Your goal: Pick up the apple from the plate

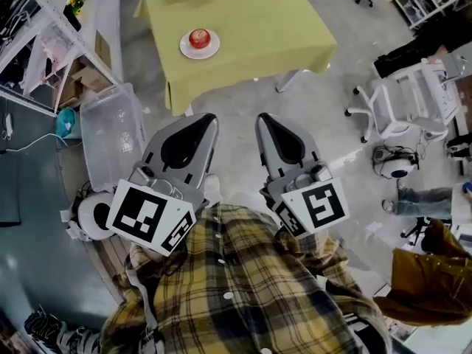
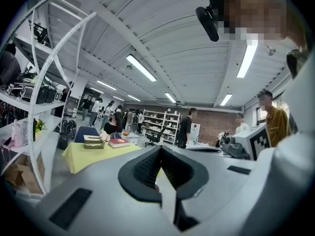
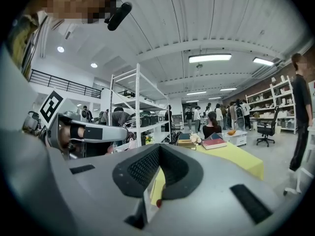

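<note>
Both jaw pairs are closed tip to tip with nothing between them: the left gripper [image 1: 200,124] and the right gripper [image 1: 271,124] are held side by side close to the person's chest, touching nothing. The apple [image 1: 199,37] sits on the white plate [image 1: 184,51] on the yellow-green table [image 1: 265,28], well apart on the far side.

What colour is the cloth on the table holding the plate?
The tablecloth is yellow-green, clearest in the head view.
</note>
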The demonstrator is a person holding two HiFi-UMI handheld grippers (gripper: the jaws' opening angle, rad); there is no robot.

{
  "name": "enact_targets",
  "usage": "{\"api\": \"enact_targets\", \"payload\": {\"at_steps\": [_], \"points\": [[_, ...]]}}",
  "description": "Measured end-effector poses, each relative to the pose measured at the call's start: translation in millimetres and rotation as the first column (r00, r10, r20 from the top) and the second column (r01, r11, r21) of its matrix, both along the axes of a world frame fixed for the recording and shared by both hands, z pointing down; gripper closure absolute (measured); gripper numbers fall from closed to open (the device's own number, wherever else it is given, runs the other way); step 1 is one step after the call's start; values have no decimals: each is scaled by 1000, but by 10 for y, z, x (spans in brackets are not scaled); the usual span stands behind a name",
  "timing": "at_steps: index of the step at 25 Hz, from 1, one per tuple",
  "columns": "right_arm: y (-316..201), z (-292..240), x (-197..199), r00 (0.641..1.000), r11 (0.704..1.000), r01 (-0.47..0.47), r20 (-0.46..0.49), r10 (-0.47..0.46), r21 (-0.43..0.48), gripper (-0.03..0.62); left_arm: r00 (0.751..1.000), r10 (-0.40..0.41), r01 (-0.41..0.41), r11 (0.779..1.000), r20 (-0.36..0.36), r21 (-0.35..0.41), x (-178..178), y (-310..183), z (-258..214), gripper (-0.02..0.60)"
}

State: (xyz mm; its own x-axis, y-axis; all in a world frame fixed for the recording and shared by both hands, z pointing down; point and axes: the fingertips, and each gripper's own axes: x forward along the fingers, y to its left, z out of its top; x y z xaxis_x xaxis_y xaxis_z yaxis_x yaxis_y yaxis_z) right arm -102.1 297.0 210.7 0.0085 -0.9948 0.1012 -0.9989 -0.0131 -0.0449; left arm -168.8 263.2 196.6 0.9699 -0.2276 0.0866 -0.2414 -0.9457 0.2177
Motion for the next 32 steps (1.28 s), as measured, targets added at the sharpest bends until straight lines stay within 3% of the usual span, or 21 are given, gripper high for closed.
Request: {"api": "enact_targets", "payload": {"at_steps": [7,16,25,32], "points": [[-343,105,135,1000,999,-12,18,12,-33,597,1000,-3,3,1000,8,-30,85,-384,85,575],[-835,172,623,999,998,31,23,-30,-49,597,998,-64,64,997,12,-40,536,-921,148,575],[-1622,68,1449,991,990,135,-1,-135,-41,597,989,-149,148,989,-19,-27,1392,-1595,29,575],[-2147,-30,1969,974,974,222,-26,-223,-38,597,967,-255,254,967,-27,-27,1828,-2102,-42,575]]}}
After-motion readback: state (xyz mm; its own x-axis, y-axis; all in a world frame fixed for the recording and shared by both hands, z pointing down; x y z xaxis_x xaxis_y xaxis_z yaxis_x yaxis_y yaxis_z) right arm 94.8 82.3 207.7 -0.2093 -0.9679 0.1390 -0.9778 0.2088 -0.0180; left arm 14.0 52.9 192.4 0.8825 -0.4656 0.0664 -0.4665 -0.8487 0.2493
